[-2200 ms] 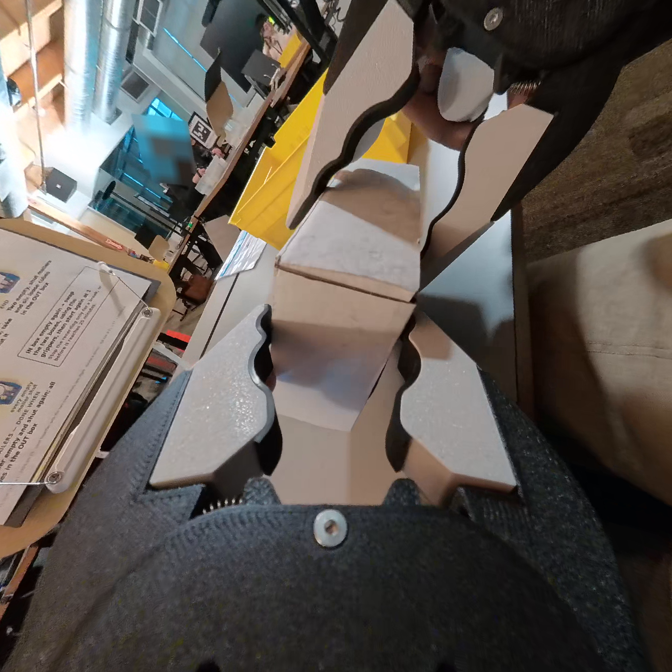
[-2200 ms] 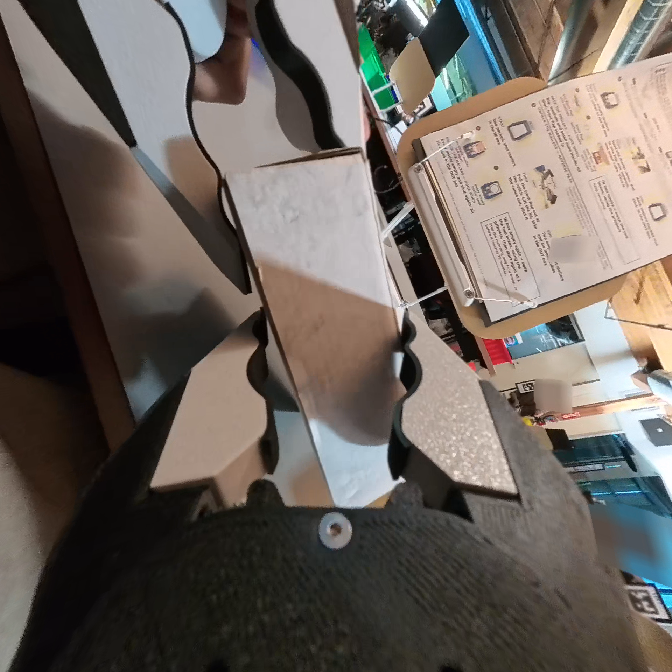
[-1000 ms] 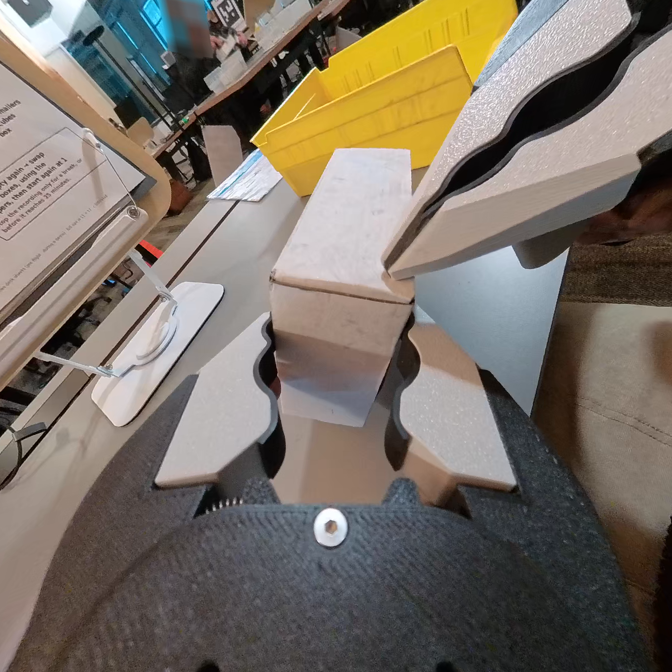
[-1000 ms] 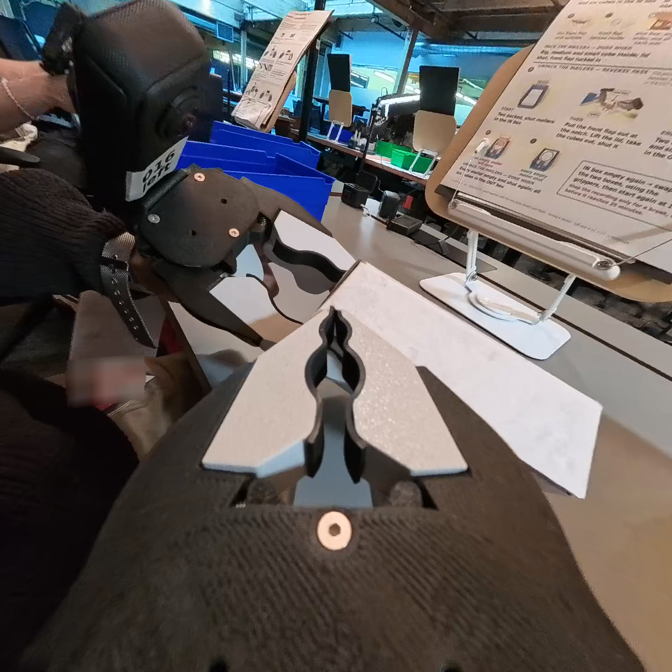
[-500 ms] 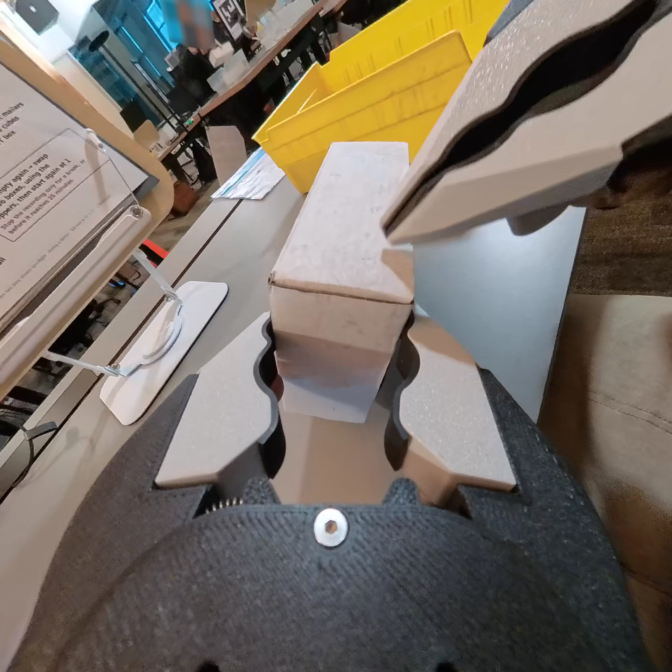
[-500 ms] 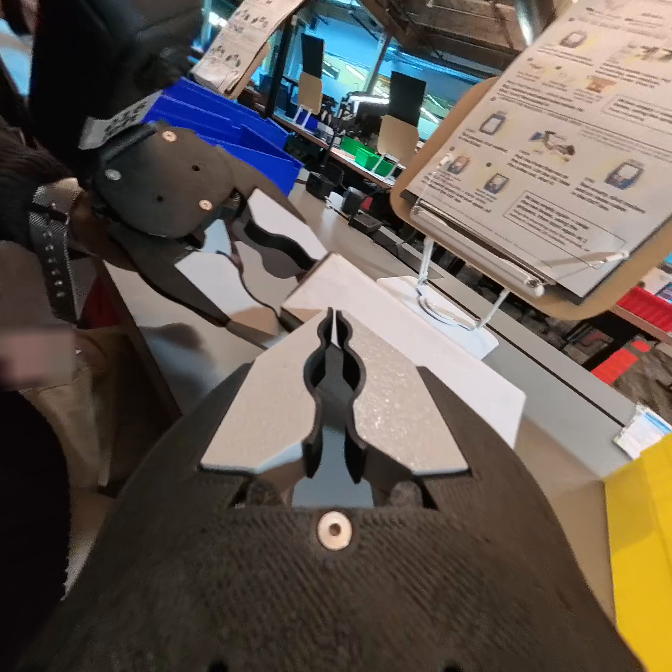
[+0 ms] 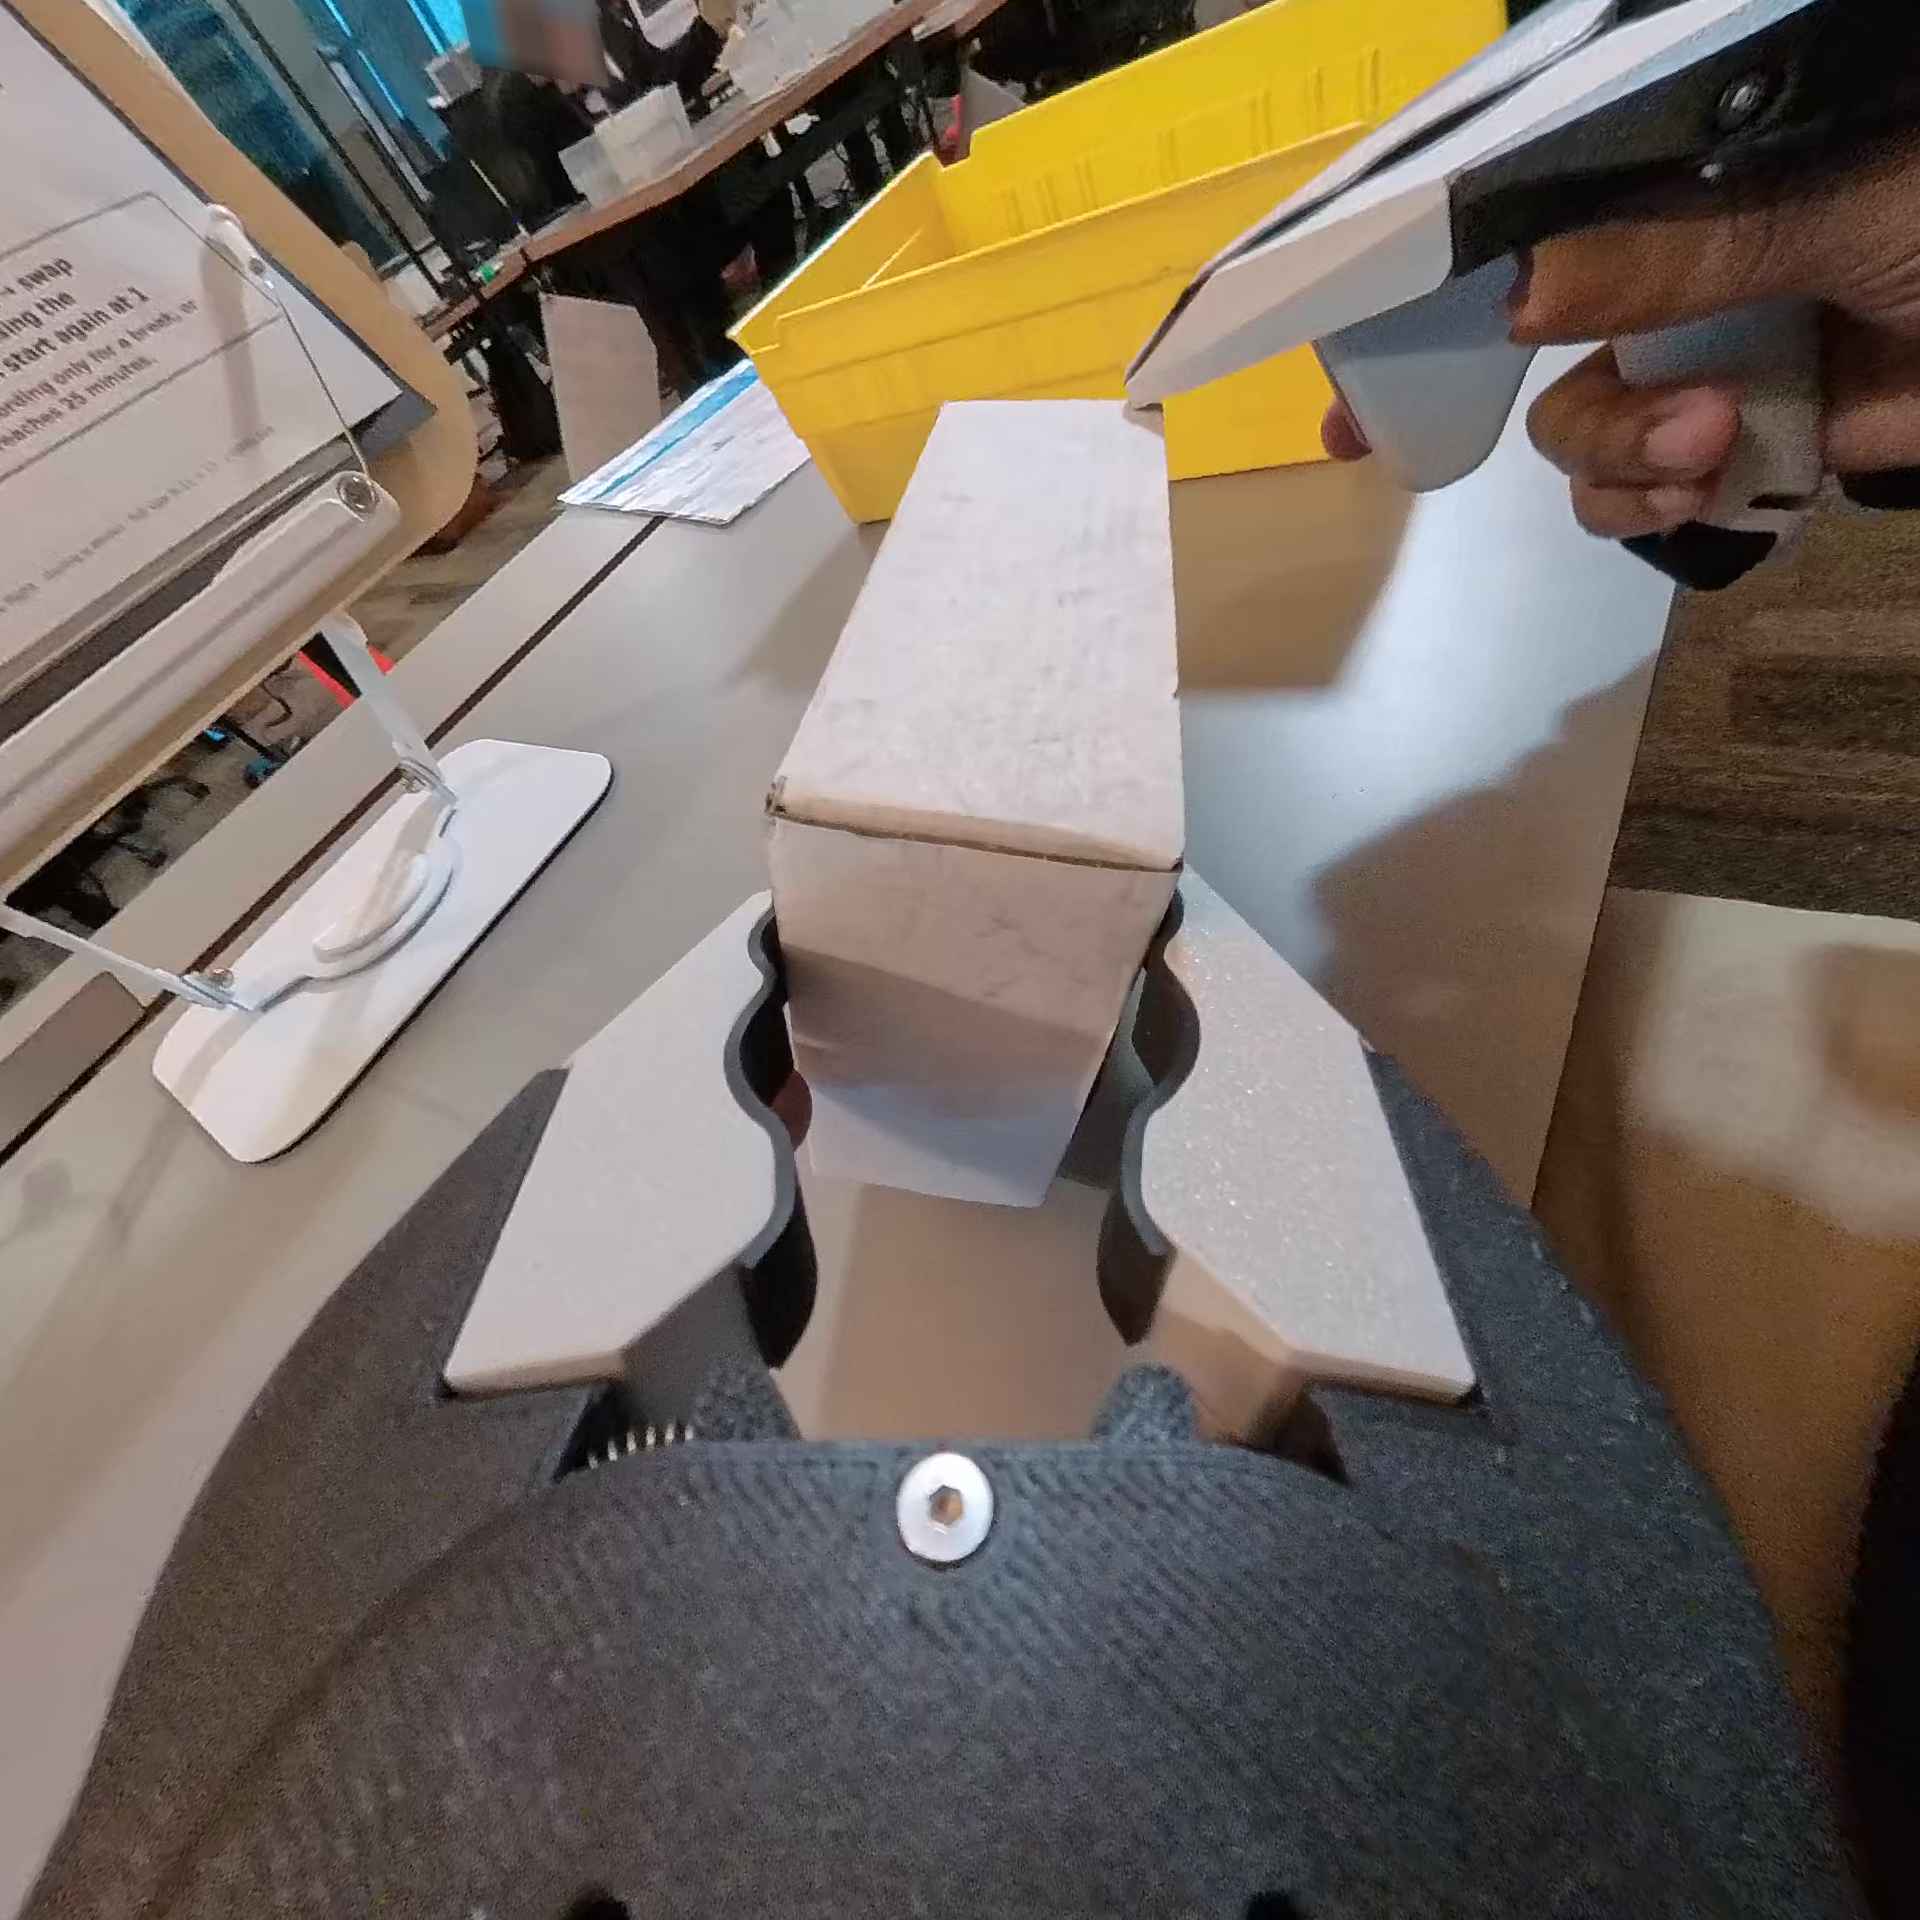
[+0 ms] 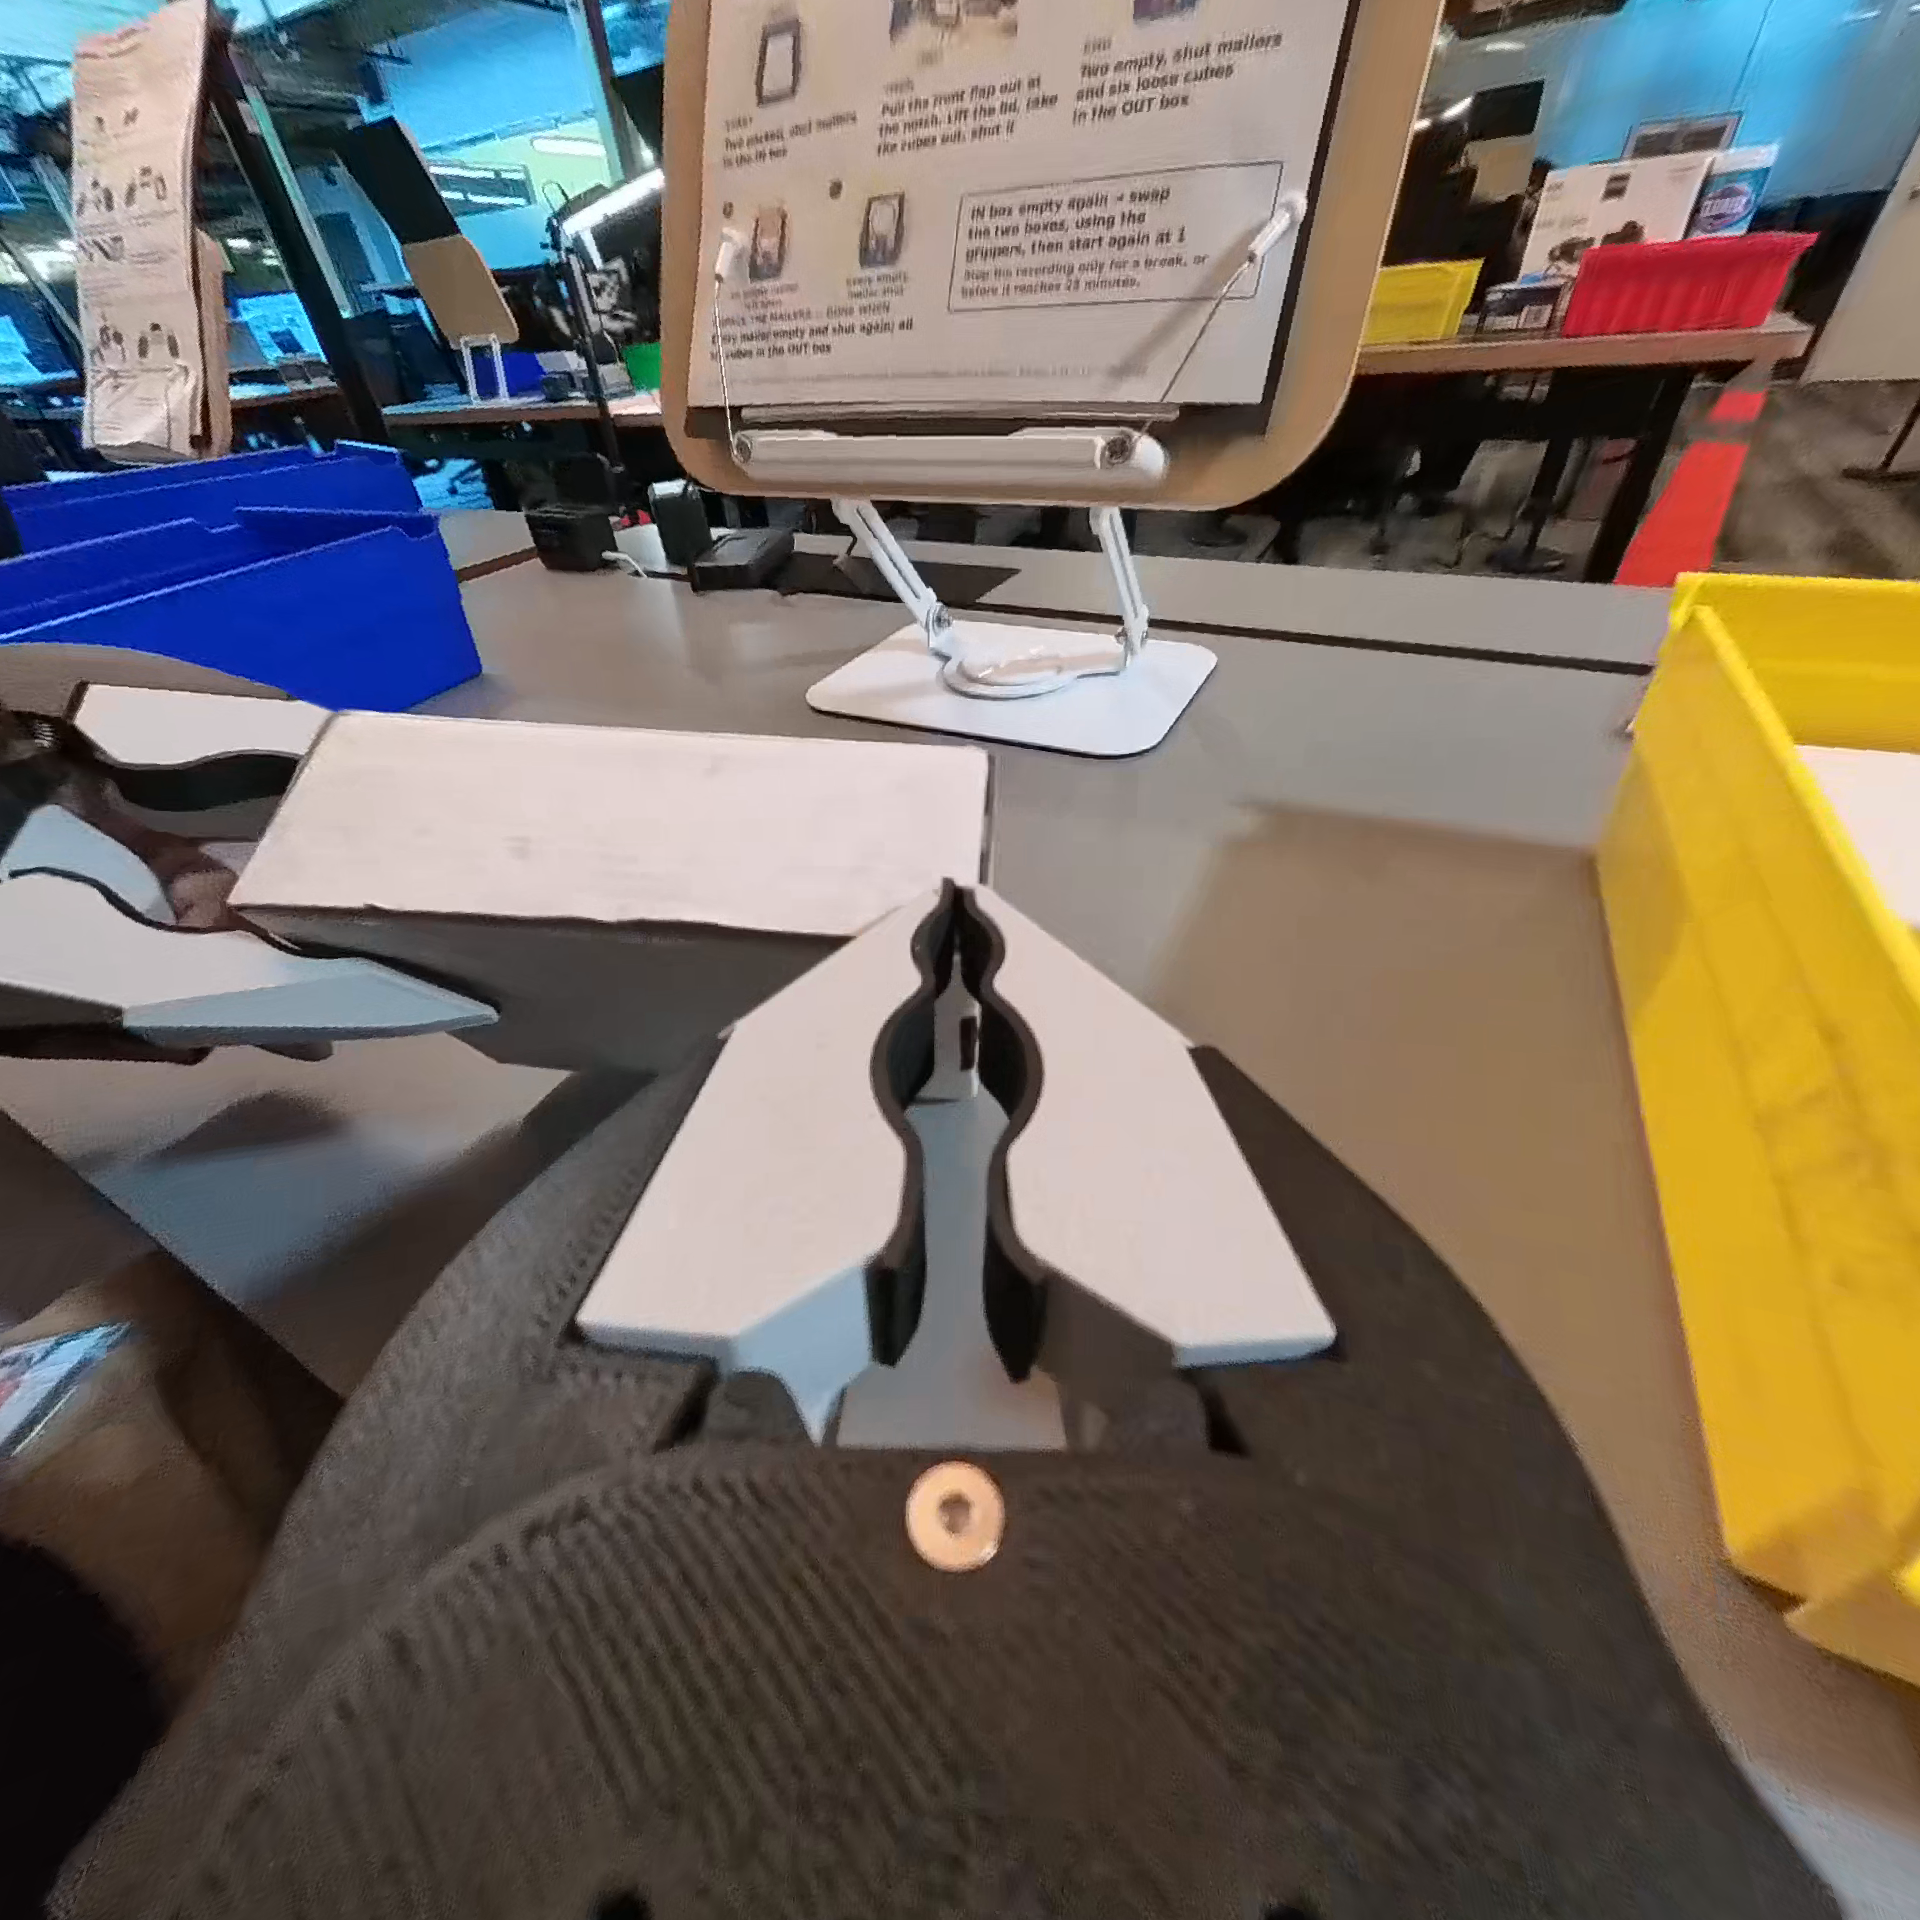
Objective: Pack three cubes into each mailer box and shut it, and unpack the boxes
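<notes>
A grey tabletop (image 8: 1351,935) stands in a large workshop with more benches behind. A document stand (image 8: 997,270) rises near its far edge. A blue bin (image 8: 260,603) sits toward the left edge, contents hidden; a yellow bin (image 8: 1766,1091) sits toward the right edge with something pale inside. The closed white mailer box (image 7: 997,665) lies near the front edge, its end clamped between the left gripper (image 7: 961,997) fingers. The right gripper (image 8: 954,904), fingers pressed together and holding nothing, hovers just beside the box's far end.
</notes>
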The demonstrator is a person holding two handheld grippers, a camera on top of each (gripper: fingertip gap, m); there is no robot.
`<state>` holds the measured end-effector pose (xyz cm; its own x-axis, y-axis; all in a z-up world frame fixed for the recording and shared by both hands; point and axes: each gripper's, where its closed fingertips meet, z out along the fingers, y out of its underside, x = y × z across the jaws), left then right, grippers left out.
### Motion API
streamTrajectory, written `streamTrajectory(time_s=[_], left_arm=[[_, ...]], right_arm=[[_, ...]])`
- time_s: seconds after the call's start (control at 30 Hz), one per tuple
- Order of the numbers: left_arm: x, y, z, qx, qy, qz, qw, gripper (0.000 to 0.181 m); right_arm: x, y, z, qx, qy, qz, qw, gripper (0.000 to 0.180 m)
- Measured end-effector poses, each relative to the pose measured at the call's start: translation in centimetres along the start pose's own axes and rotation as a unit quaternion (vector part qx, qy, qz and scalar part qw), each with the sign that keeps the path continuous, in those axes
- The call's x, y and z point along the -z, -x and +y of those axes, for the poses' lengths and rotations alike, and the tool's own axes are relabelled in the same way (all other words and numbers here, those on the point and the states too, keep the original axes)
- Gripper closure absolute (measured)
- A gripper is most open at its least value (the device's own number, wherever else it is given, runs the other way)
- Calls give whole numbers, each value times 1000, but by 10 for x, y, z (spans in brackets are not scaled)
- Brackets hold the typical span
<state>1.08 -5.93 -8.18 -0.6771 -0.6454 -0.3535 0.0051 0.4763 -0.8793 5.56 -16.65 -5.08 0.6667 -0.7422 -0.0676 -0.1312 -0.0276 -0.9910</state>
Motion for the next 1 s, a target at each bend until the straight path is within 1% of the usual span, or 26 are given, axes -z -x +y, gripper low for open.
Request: streamTrajectory(time_s=[0.1,0.27,0.43,0.57,0.6,0.63,0.67,0.77,0.83,0.93,1.0], left_arm=[[0,1,1,8,1,4,1000,116],[0,1,2,20,0,8,1000,116],[0,1,3,18,0,8,1000,116],[0,0,0,-1,-5,1,1000,116],[0,0,-1,-5,-8,-2,1000,116],[1,-1,-3,-11,-12,-5,1000,116],[2,-1,-4,-19,-15,-8,1000,116],[3,-3,-7,-53,-18,-11,998,115],[4,-7,-7,-84,-18,-4,996,115],[7,-11,-9,-119,-15,0,993,115],[7,-12,-10,-139,-10,-1,990,115]], right_arm=[[-1,1,0,-8,-1,-4,1000,180],[-4,1,2,-85,4,-30,996,180],[-4,1,4,-44,14,-13,999,180],[0,1,3,-18,-3,-13,1000,180],[0,1,3,-6,0,-14,1000,174],[0,5,2,10,4,-22,1000,154],[0,10,1,28,7,-31,999,141],[3,33,0,110,9,-61,992,122],[7,45,-3,191,5,-59,980,120],[13,57,-7,337,6,-45,940,120],[17,67,-3,410,33,-56,910,130]])
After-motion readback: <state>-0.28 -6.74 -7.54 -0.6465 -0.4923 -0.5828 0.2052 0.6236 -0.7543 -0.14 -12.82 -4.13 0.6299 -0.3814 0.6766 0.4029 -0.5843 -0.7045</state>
